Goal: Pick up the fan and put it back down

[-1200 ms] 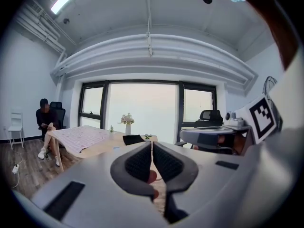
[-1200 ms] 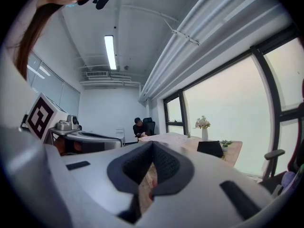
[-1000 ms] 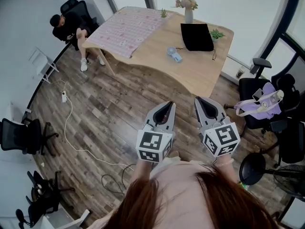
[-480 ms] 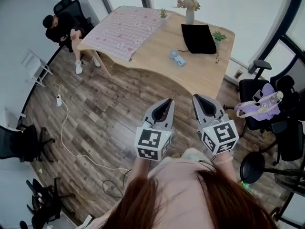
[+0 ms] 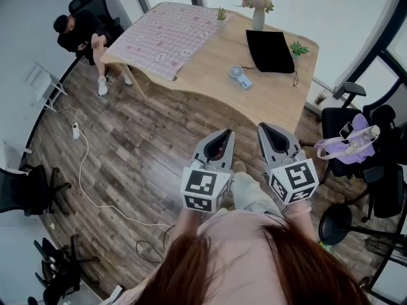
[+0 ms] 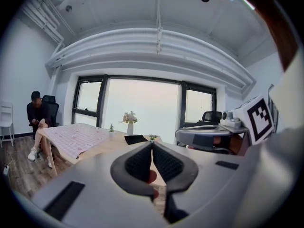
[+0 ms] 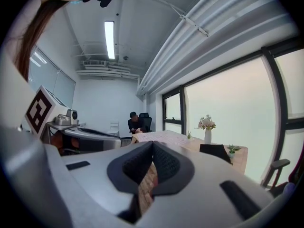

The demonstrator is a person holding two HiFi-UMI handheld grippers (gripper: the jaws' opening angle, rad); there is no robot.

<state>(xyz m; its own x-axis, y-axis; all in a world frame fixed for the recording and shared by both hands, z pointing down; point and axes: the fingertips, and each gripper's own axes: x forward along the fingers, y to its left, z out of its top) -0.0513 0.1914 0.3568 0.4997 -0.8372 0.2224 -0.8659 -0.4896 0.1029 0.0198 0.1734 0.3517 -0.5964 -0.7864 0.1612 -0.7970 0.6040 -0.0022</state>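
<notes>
Room: office with a light wooden table [image 5: 203, 75] at upper centre.
Fan: the small pale-blue handheld fan [image 5: 240, 76] lies on that table, well apart from your grippers.
Left gripper [image 5: 219, 140]: jaws together and empty, since nothing is within reach.
Right gripper [image 5: 272, 132]: jaws together and empty. Open it before grasping.

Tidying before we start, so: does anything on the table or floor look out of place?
The fan appears to lie flat on the table, not upright. The pink cloth covers only one end and hangs over the edge. A corded power strip trails loose across the floor.
</notes>
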